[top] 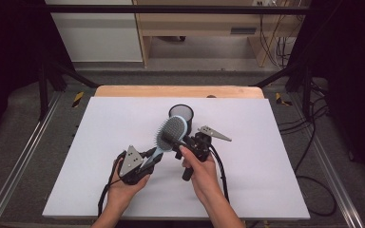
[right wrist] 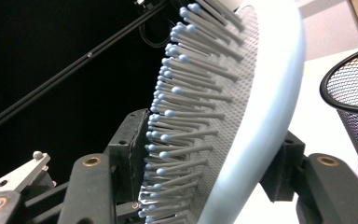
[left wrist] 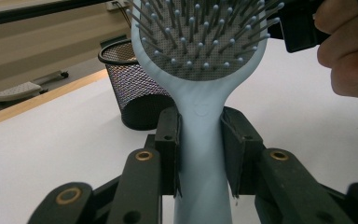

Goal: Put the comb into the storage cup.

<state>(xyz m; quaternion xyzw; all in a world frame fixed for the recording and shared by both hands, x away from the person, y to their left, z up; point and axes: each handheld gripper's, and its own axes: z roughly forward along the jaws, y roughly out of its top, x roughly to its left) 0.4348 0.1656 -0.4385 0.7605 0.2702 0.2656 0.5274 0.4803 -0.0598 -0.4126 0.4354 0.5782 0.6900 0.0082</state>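
A light blue hairbrush point(top: 172, 132) with grey bristles is held above the white table between both grippers. My left gripper point(top: 154, 159) is shut on its handle point(left wrist: 200, 154), with a black pad pressed on each side. My right gripper point(top: 178, 141) reaches in from the right and straddles the brush head point(right wrist: 261, 116). One pad point(right wrist: 133, 154) lies against the bristle tips and the other pad point(right wrist: 284, 163) sits against the smooth back. A hand wraps around each gripper body.
A black wire-mesh cup point(top: 181, 111) stands upright just behind the brush, near the middle of the white board point(top: 266, 180). The wooden table edge point(top: 178, 91) runs along the back. Black frame bars and cables surround the table.
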